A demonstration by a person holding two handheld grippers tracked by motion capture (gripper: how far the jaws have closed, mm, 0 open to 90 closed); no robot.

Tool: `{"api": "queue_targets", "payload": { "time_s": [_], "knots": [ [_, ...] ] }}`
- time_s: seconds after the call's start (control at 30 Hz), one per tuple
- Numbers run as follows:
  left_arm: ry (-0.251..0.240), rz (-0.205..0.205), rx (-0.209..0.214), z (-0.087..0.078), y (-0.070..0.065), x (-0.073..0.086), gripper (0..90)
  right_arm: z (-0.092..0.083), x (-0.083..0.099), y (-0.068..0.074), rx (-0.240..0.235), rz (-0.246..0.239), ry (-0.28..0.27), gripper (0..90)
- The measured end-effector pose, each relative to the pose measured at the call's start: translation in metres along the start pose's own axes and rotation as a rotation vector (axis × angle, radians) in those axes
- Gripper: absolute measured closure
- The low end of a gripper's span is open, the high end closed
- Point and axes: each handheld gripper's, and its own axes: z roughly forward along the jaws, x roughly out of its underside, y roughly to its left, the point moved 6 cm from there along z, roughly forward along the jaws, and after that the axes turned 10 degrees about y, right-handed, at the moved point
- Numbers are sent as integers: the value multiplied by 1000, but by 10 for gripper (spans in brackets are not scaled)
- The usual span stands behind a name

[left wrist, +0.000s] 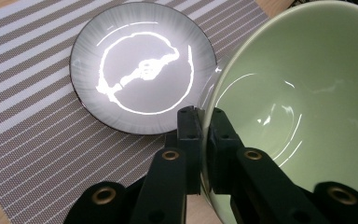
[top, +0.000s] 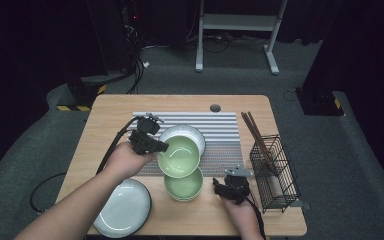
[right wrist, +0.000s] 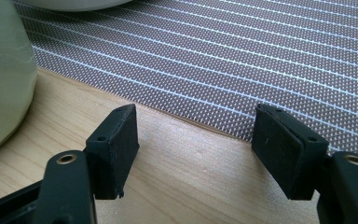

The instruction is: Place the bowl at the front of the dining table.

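Dark surroundings frame a wooden table on which a striped placemat is spread. A green bowl is held tilted above the mat, its rim pinched between the closed jaws of the left gripper, apparently to be carried off a second green bowl that stands below it. A grey bowl rests on the mat just behind. The right gripper is kept low over the bare wood, jaws wide apart and empty. A grey plate and a wire basket with chopsticks are set at the sides.

Dim room, grey carpet, white metal stand behind
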Motion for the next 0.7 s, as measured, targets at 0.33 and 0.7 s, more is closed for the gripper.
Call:
{"api": "queue_targets", "payload": {
  "time_s": [0.33,0.7],
  "knots": [
    [-20,-43,-9,6,15,-9,855,0,0,0,-1,-1,1,312],
    [-25,-78,-22,16,27,-19,856,1,-1,0,-3,0,0,311]
  ]
}}
